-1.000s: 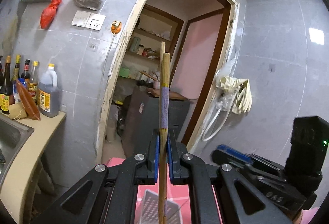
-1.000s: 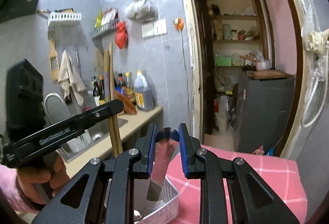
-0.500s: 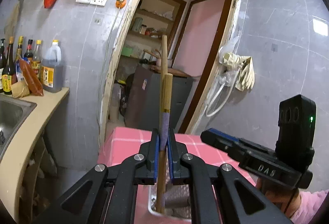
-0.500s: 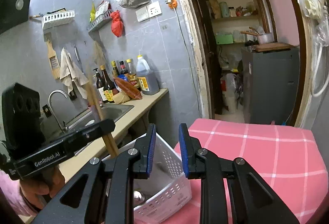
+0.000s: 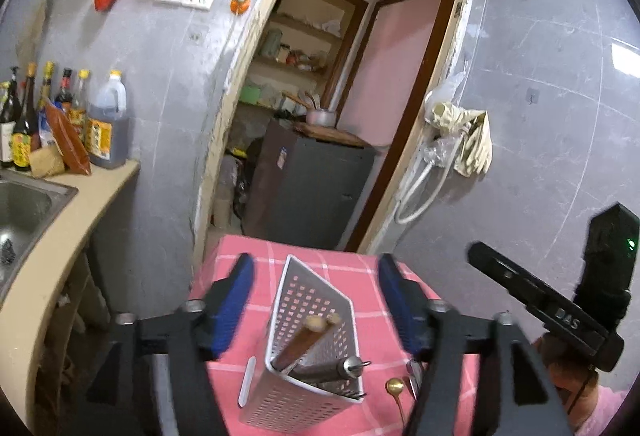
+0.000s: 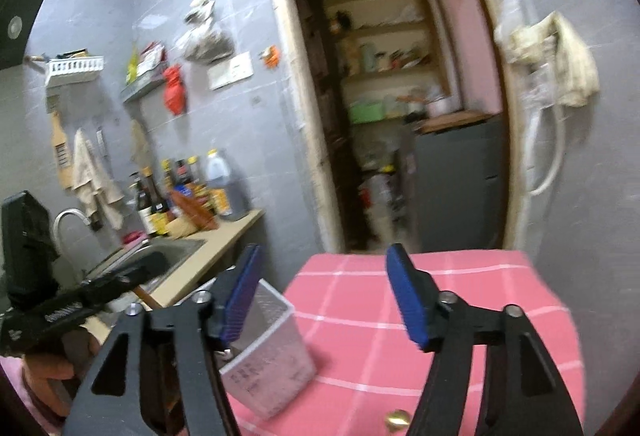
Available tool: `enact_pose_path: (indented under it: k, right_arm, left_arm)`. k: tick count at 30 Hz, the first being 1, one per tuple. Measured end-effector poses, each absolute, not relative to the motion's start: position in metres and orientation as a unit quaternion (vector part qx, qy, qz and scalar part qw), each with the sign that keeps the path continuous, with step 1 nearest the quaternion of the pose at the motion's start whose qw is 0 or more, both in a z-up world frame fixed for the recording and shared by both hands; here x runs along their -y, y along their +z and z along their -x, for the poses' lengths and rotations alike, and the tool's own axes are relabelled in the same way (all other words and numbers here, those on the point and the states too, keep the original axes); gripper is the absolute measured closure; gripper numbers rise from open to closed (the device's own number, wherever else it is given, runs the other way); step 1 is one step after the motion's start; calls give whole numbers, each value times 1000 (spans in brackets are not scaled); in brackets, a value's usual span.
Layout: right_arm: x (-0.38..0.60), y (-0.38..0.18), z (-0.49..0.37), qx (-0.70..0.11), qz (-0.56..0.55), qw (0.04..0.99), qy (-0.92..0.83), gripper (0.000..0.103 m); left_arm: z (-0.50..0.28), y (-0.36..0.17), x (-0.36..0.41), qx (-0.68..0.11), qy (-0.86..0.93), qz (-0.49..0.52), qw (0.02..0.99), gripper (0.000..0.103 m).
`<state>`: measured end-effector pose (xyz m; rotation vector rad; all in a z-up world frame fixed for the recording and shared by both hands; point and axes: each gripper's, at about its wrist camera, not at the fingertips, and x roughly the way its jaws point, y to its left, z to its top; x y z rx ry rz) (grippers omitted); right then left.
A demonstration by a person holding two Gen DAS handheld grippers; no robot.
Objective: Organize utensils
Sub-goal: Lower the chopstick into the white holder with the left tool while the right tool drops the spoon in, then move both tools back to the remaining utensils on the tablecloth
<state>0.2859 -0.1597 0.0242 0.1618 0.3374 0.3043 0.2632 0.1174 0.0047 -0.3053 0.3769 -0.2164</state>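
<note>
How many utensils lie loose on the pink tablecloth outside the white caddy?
3 visible: a white flat stick left of the white caddy; a gold spoon to its right; and a dark utensil beside the spoon, half hidden by the left gripper. More may be hidden.

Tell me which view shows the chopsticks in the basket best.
The left wrist view: the chopsticks lean inside the white basket, seen from above with their ends showing. The right wrist view shows only the basket's outer wall; a hand-held gripper finger covers its opening, hiding the chopsticks.
</note>
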Motion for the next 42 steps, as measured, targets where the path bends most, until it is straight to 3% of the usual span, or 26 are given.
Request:
enact_pose_path:
  k: [5, 7, 12, 26, 42]
  right_arm:
    - [188, 30, -248, -146, -78, 982, 88, 19]
    - [198, 31, -237, -142, -80, 984, 71, 12]
    - [217, 23, -204, -134, -83, 987, 35, 2]
    - [243, -33, -158, -178, -80, 981, -3, 1]
    - [257, -88, -185, -250, -85, 964, 14, 1]
  left_arm:
    - [-239, 14, -98, -164, -95, 127, 974, 6]
    - [-229, 16, -89, -152, -90, 115, 977, 0]
    - [-205, 10, -65, -144, -90, 84, 982, 0]
    - [-174, -44, -34, -200, -130, 65, 969, 0]
    - [-185, -96, -11, -284, -172, 49, 942, 0]
